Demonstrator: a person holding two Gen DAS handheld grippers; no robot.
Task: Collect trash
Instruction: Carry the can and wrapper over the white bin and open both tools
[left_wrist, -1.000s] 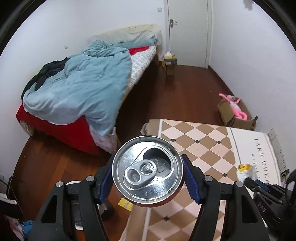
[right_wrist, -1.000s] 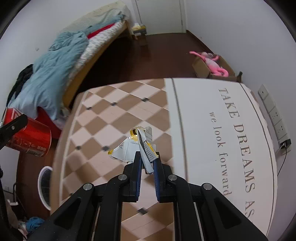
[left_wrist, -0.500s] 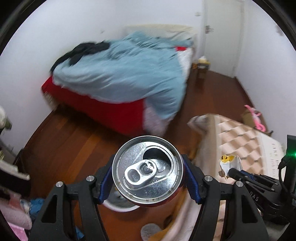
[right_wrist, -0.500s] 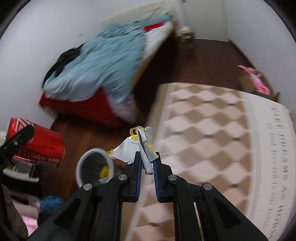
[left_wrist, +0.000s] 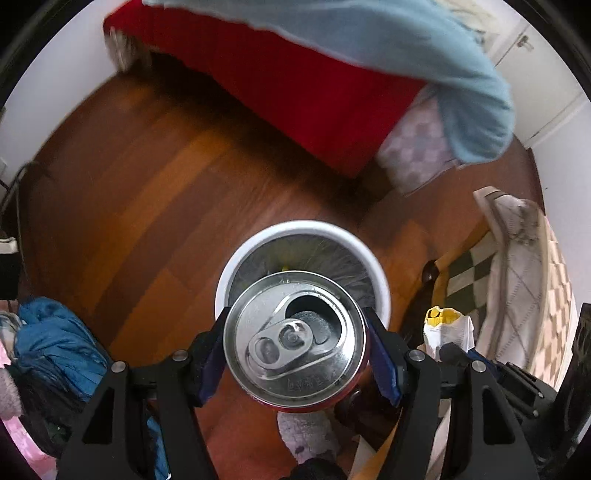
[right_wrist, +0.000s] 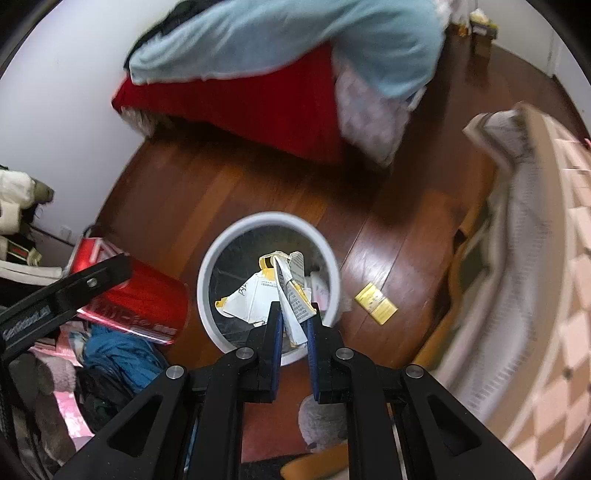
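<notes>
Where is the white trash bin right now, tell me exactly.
The white trash bin stands on the wooden floor below both grippers. In the right wrist view it lies centre frame under the crumpled carton, with the red bed beyond.

Opened red can (left_wrist: 295, 341) in left claw (left_wrist: 297, 354) above white bin (left_wrist: 373, 266).

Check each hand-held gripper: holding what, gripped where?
Left hand-held gripper: soda can, by its sides. Right hand-held gripper: crumpled wrapper, by its lower edge.

Bright indoor light; blurred, fisheye-warped edges; glare on floor (right_wrist: 373, 254).
</notes>
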